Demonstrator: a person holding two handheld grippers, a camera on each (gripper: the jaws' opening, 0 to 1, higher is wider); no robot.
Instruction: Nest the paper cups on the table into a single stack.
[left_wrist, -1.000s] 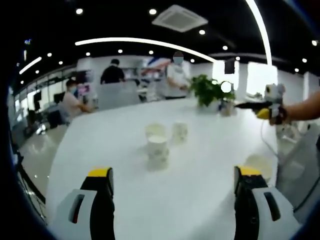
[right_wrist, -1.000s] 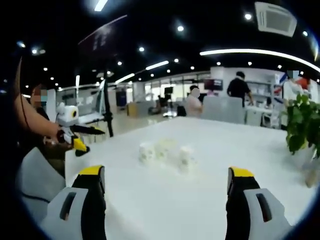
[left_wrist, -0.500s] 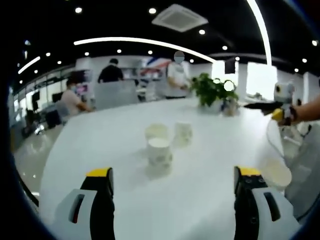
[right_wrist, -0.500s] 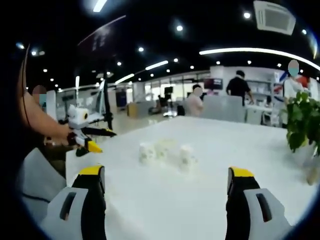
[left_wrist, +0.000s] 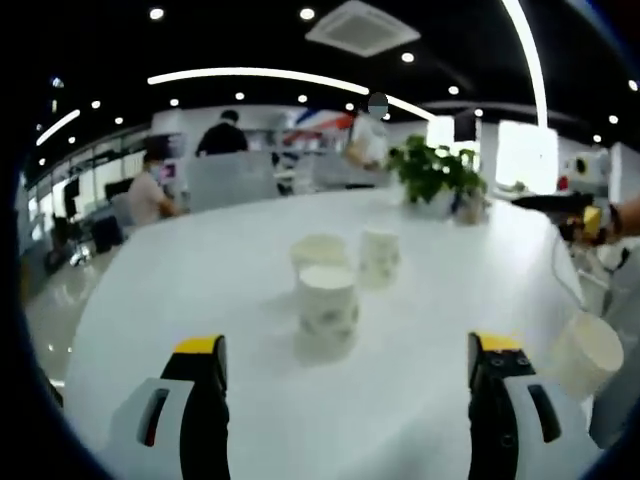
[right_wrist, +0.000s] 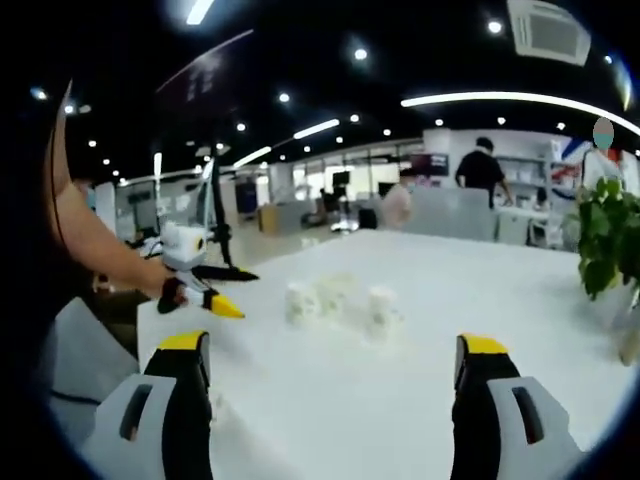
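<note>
Three white paper cups stand close together mid-table: a near cup, one behind it and one to the right. A fourth cup sits tilted by the table's right edge. My left gripper is open and empty, a short way in front of the cluster. My right gripper is also open and empty, farther from the same cups. The left gripper, held by a hand, shows to the left of the cups in the right gripper view. The right gripper shows at the far right of the left gripper view.
The white table is large and rounded. A potted plant stands at its far side and also shows as plant. Several people sit and stand at desks behind. A grey chair is beside the table.
The left gripper has come closer to the cup cluster, which looks larger in its view. In the right gripper view it has moved right toward the cups. The right gripper has hardly moved.
</note>
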